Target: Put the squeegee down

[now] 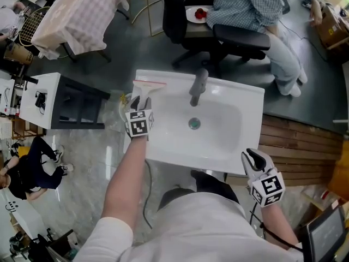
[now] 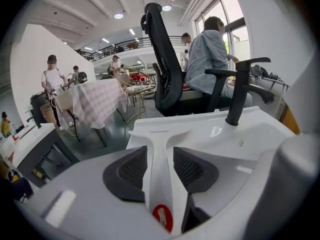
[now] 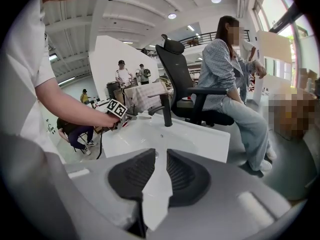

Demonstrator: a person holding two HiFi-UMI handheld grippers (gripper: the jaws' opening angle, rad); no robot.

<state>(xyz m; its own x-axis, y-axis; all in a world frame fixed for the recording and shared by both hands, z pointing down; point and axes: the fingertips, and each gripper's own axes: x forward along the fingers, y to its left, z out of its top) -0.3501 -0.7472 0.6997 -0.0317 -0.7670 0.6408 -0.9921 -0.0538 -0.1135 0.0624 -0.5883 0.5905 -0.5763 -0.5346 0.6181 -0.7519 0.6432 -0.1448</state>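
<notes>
White plastic squeegee with a red strip along its blade (image 1: 148, 85) lies on the far left corner of the white ceramic sink (image 1: 240, 100). The blade sits crosswise at the far edge of the rim and the handle runs back toward the near side. Left claw (image 1: 140, 101) sits over the handle on the left rim, angled down. In the left gripper view the handle (image 2: 161, 149) runs straight between the two dark ribbed pads (image 2: 134, 170), red hanging eye at its near end. The claw is released, jaws spread wide either side of the handle, with no clear squeeze on it. Right claw (image 1: 253, 157) hangs off the near right corner of the sink, well apart from the squeegee. In the right gripper view its jaws stand apart with only the sink rim showing through the gap, so it is released and empty. Dark grey faucet (image 1: 198, 86) stands at the far middle of the sink, round drain (image 1: 194, 124) in the bowl. Black office chair (image 1: 191, 26) with a seated person in a checked shirt (image 1: 245, 4) is beyond the sink.
</notes>
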